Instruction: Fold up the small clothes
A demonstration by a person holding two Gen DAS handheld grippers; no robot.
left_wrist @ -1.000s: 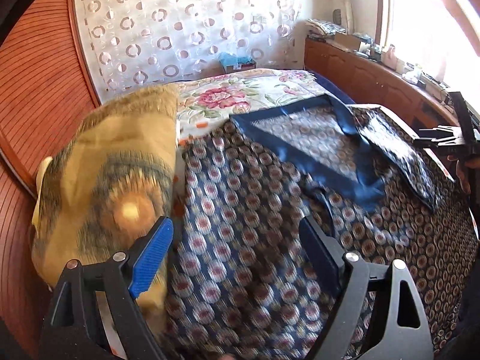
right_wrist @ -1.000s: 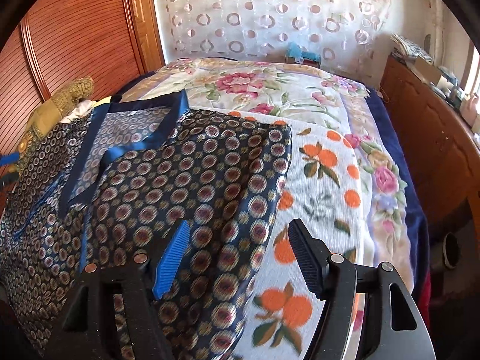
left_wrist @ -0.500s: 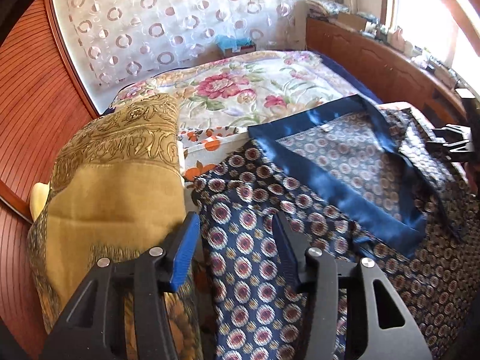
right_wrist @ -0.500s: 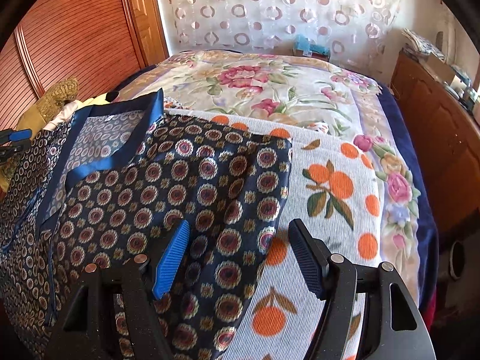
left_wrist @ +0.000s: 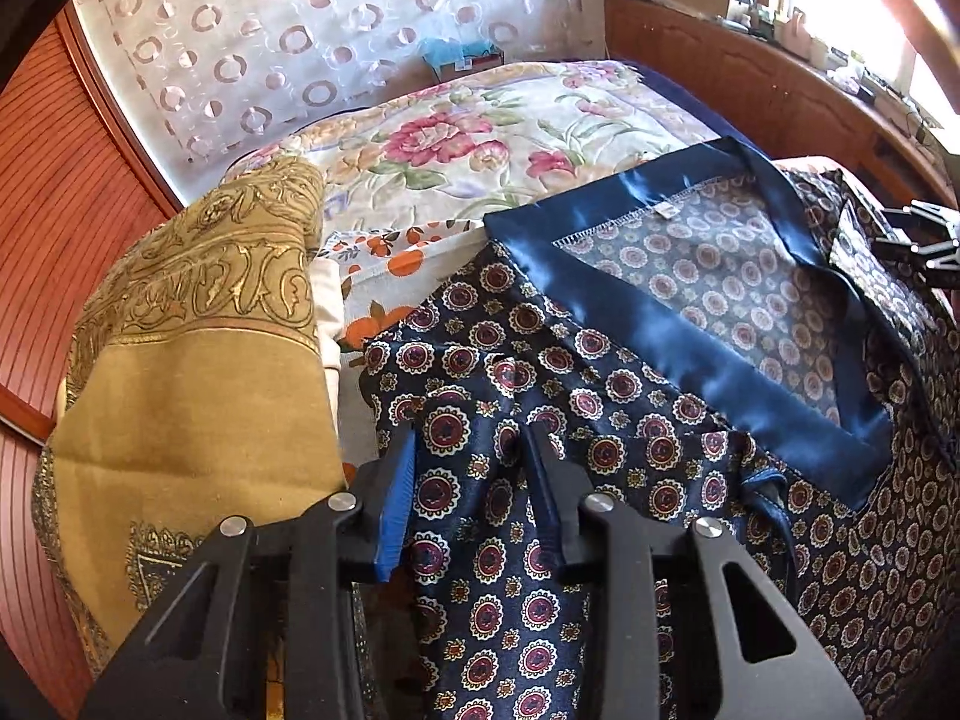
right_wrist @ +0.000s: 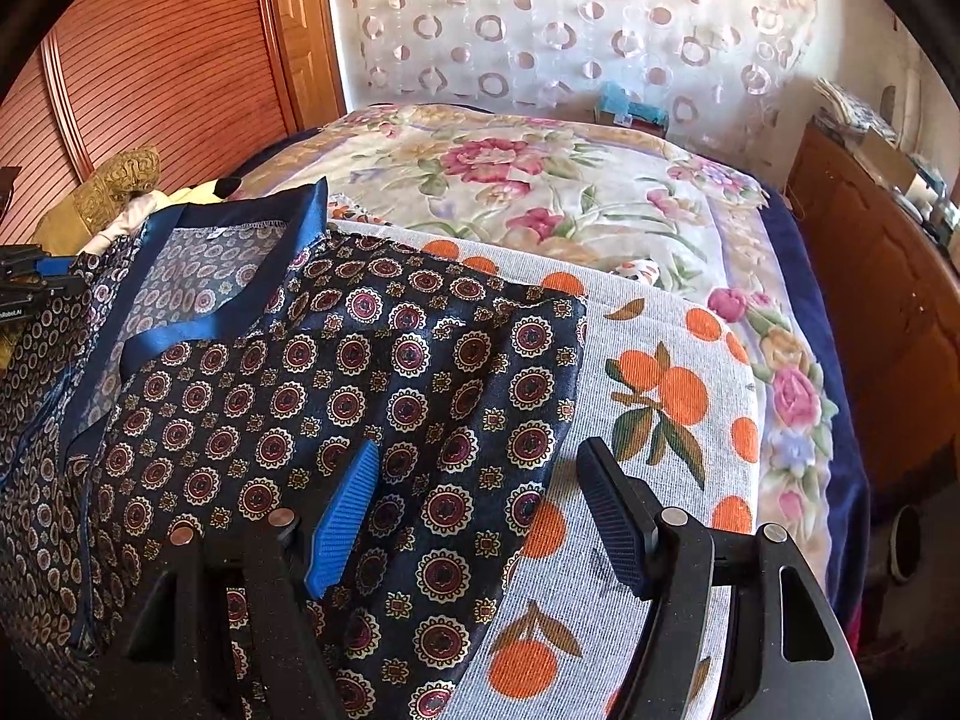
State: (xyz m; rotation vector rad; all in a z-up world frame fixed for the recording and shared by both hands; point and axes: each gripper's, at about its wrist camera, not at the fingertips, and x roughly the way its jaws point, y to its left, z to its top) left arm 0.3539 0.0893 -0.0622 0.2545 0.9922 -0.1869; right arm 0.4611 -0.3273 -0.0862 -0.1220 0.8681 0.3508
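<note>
Bunching garment between left claw

A bed with a dark blue edge carries everything, spread with a cream quilt printed with pink roses and green leaves. On the quilt's near part lies a white ribbed cloth printed with oranges and leaves, and spread directly over that cloth is a navy satin garment patterned with round red-and-white medallions and trimmed with a plain shiny blue band, its paler inside showing at the open neck. Beside the garment, towards the wooden slatted wall, sits a mustard-gold fabric with ornate gold scrollwork, with a bit of white cloth between the two.
</note>
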